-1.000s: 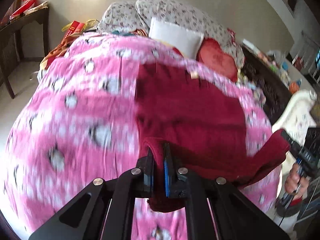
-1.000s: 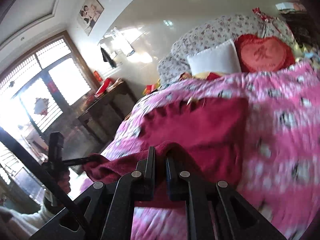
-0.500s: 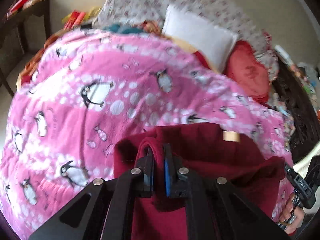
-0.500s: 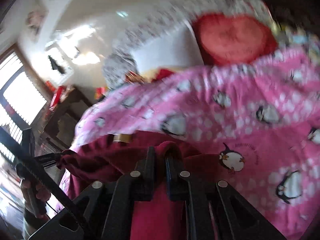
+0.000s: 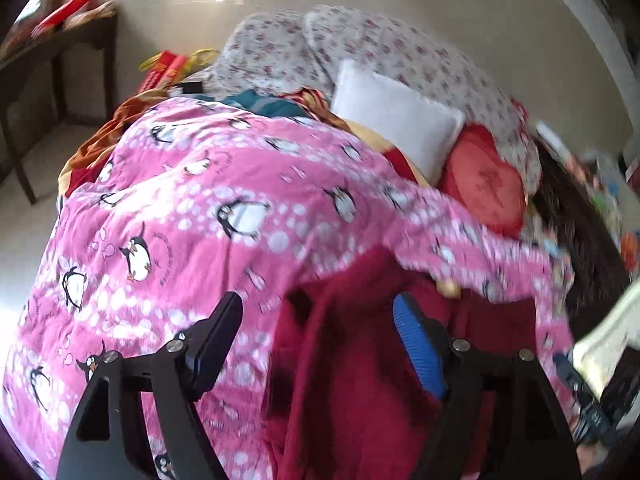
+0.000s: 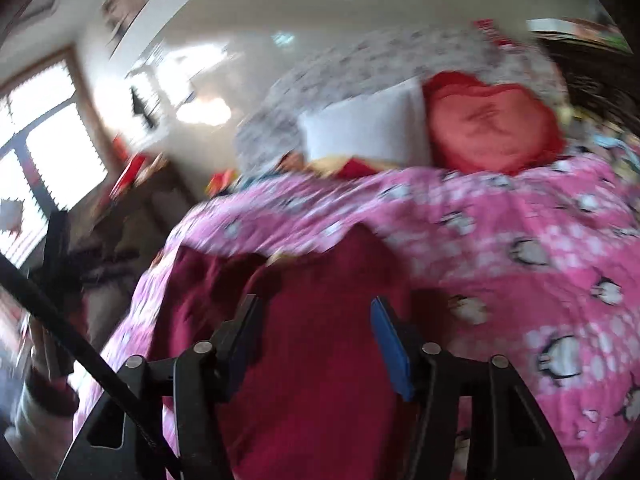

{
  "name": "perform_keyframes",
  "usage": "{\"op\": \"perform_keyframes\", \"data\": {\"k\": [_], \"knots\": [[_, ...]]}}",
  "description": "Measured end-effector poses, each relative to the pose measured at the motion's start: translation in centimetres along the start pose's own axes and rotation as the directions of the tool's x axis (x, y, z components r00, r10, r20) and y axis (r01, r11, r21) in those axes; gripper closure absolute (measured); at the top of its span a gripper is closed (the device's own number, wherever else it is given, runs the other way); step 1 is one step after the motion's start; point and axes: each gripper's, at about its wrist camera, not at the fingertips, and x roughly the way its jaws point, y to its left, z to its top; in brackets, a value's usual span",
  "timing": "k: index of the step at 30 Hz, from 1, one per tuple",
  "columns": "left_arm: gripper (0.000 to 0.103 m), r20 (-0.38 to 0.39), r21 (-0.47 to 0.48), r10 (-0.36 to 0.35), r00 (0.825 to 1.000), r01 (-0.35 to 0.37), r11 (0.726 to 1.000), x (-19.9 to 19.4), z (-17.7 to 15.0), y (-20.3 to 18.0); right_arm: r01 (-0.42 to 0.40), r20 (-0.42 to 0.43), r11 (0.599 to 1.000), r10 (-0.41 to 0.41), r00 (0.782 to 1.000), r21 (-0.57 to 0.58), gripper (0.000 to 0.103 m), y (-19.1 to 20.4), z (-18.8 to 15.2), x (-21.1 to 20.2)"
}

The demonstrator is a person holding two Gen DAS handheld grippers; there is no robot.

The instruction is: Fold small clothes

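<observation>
A dark red piece of clothing (image 5: 360, 360) lies on a bed with a pink penguin blanket (image 5: 180, 208). It sits near the bottom edge of the bed, the edge closest to the cameras. A fold of the pink blanket covers its far end, so only the near part shows.

The left claw (image 5: 316, 316) is opening. Its two fingers stand wide apart. The red cloth lies under and between them, but the fingers do not pinch it. One finger is over the pink blanket, and the blue pad (image 5: 420, 352) of the other is over the red cloth.

The right claw (image 6: 316, 320) is opening too. Its fingers are apart, and the red clothing (image 6: 320, 360) fills the gap below them. The pads do not press on it. This view is blurry.

At the top end of the bed are a white pillow (image 5: 396, 120) and a red heart cushion (image 5: 484, 184), side by side and touching. Behind them are pillows with little flowers (image 5: 360, 48). A dark wooden table (image 5: 60, 60) stands on the floor off the top left corner of the bed.

In the right claw's view, a hand (image 6: 44, 364) in a white sleeve holds the other tool at the left edge.
</observation>
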Motion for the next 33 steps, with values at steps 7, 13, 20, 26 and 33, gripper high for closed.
{"op": "perform_keyframes", "data": {"k": [7, 13, 20, 26, 33], "knots": [[0.026, -0.084, 0.173, 0.095, 0.992, -0.079, 0.982, 6.4, -2.6, -4.4, 0.122, -0.084, 0.978, -0.138, 0.987, -0.169, 0.044, 2.9, -0.1, 7.6], [0.025, -0.052, 0.093, 0.184, 0.982, -0.178, 0.980, 11.3, 0.0, -2.2, 0.330, -0.153, 0.942, -0.336, 0.930, -0.062, 0.046, -3.6, 2.2, 13.6], [0.019, -0.032, 0.084, 0.205, 0.978, -0.201, 0.976, 10.3, -0.3, -1.3, 0.322, -0.142, 0.947, -0.322, 0.936, -0.026, 0.045, -3.6, 2.3, 12.3], [0.019, 0.025, 0.093, 0.118, 0.993, -0.120, 0.988, 3.4, -4.1, -0.7, 0.275, -0.064, 0.955, -0.283, 0.957, -0.109, 0.030, 0.0, -0.3, 4.8], [0.018, -0.076, 0.055, 0.209, 0.975, -0.205, 0.977, 5.0, -10.9, 1.9, 0.356, -0.133, 0.912, -0.386, 0.913, -0.202, 0.029, 0.0, -5.8, 4.2]]}}
